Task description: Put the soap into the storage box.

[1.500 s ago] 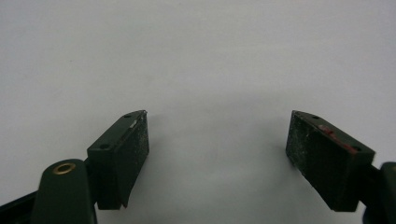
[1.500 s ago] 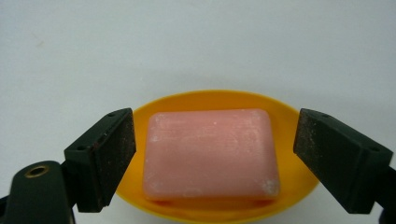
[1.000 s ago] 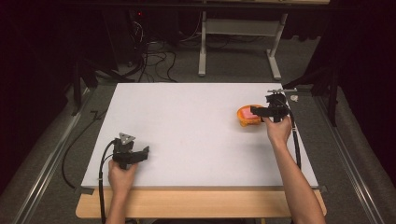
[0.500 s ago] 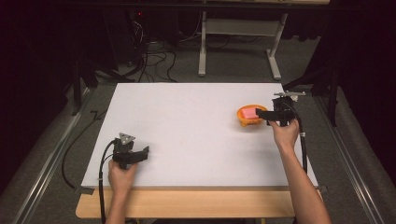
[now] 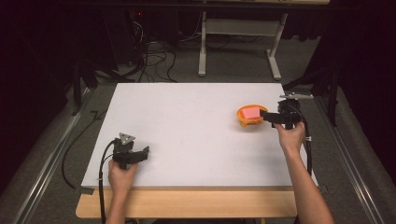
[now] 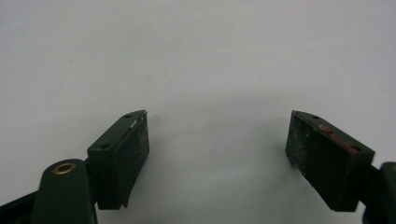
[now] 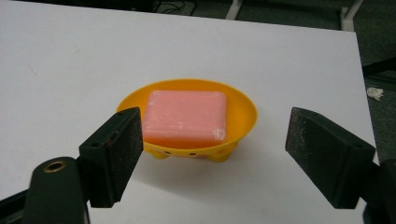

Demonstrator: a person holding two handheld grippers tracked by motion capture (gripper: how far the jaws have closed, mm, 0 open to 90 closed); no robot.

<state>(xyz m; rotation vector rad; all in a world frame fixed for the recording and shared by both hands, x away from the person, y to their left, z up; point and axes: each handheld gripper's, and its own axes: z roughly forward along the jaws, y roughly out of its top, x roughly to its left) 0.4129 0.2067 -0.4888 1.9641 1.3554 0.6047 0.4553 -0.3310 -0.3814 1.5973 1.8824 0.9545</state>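
A: From the high view, where does everything sit?

B: The white bench (image 5: 187, 135) carries a yellow soap dish (image 5: 251, 116) near its right edge, with a pink soap bar (image 5: 251, 112) lying in it. The right tool (image 5: 265, 115) is held level just beside the dish and points at it. The left tool (image 5: 145, 151) rests low near the front left corner, well apart from the dish, probably parked out of the way.

A: And the left gripper view?

B: Bare bench surface between its jaws, which stand wide apart and hold nothing. The left tool (image 6: 217, 149) looks idle, its pads (image 6: 137, 144) hanging just over the white top.

A: The right gripper view?

B: The right tool (image 7: 212, 158) is spread wide too, nothing clamped. The soap dish (image 7: 243, 114) sits centred in the gap, a little beyond the jaw tips, with the soap bar (image 7: 184, 114) flat in the bowl. I judge that lining-up suits a grasp of the dish or the bar; which one I cannot tell
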